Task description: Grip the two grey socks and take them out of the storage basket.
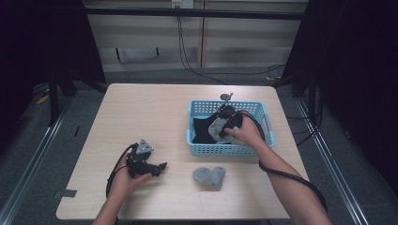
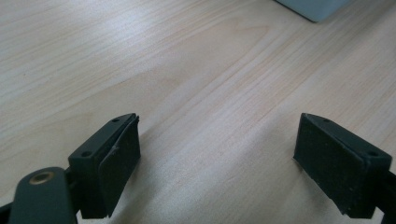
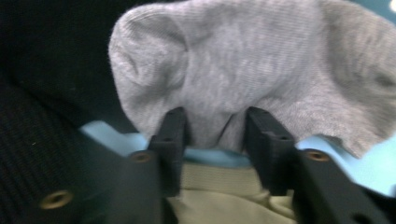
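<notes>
A light blue basket [image 1: 225,150] stands right of centre on the wooden table [image 1: 141,112]. It holds black clothing [image 1: 202,132] and a grey sock [image 1: 215,127]. My right gripper [image 1: 222,129] reaches into the basket, and in the right gripper view its jaws [image 3: 215,126] pinch a fold of the grey sock [image 3: 243,60]. A second grey sock [image 1: 210,176] lies crumpled on the table in front of the basket. My left gripper [image 1: 162,166] rests low over the table at the front left, open [image 2: 217,140] with only bare wood between its jaws.
Black fabric [image 3: 46,70] and a pale olive cloth [image 3: 219,186] lie under the sock on the basket's blue floor [image 3: 112,140]. A basket corner [image 2: 313,7] shows beyond the left gripper. Cables trail off both grippers; dark floor surrounds the table.
</notes>
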